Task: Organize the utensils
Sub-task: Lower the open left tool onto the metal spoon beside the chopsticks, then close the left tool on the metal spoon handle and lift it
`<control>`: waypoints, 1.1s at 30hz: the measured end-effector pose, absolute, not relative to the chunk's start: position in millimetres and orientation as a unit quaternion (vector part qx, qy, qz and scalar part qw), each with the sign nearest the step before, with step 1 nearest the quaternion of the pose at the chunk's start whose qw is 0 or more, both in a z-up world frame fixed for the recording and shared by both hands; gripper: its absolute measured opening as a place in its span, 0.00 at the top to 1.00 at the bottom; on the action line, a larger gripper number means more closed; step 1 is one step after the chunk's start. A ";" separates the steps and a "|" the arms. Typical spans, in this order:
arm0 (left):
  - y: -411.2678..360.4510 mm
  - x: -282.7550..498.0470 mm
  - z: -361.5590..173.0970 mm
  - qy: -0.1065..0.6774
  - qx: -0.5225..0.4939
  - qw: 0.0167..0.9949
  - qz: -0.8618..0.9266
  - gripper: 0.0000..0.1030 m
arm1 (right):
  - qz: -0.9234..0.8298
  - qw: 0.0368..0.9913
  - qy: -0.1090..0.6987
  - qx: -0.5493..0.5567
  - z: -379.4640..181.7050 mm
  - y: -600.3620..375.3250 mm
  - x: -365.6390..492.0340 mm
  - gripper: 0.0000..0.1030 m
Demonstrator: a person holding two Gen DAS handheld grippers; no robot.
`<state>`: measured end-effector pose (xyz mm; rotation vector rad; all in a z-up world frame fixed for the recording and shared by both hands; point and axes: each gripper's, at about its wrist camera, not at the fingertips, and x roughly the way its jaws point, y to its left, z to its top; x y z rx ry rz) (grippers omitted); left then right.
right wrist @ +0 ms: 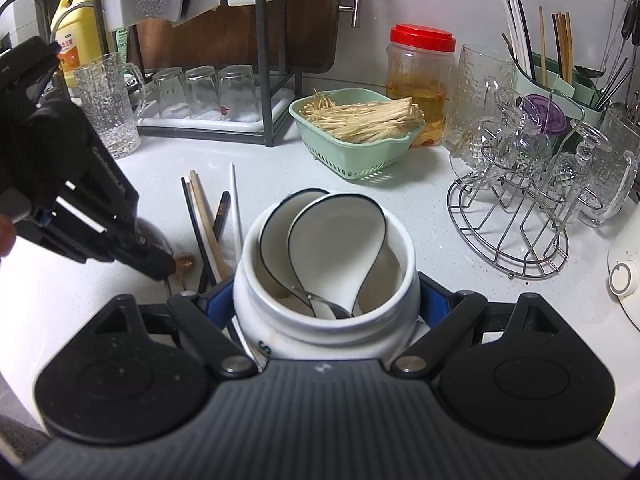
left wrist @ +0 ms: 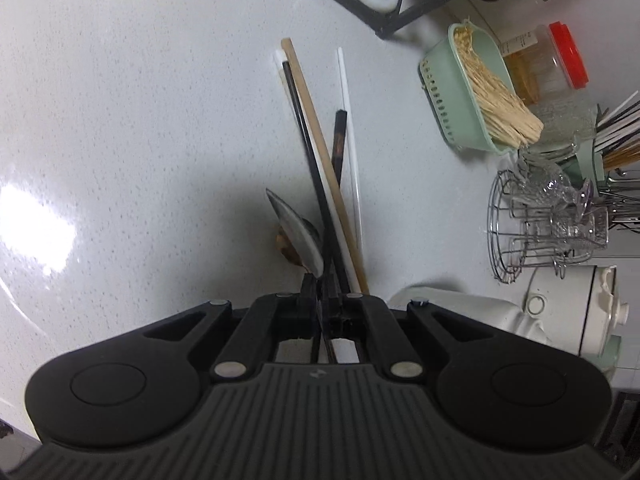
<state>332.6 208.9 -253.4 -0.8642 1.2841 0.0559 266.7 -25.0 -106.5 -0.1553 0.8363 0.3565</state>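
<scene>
Right hand-held gripper (right wrist: 326, 304) clamps jar (right wrist: 280, 336).

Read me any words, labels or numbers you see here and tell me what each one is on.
"S": teal letter on the white jar, the rest hidden by the right gripper.
Yellow bottle: label print too blurred to read.
Left gripper: white lettering on its body, too blurred to read.
Red-lidded jar: label too small to read.

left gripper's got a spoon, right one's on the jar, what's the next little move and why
Probably lift the left gripper with the metal spoon it has pinched and carry it over the white jar held by the right gripper. The jar's mouth is open and already holds ceramic spoons.
</scene>
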 end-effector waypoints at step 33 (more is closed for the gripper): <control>204.0 370.7 -261.1 0.605 -0.363 0.704 0.075 0.50 | 0.170 0.898 0.400 -0.075 -107.5 -23.9 266.9 0.11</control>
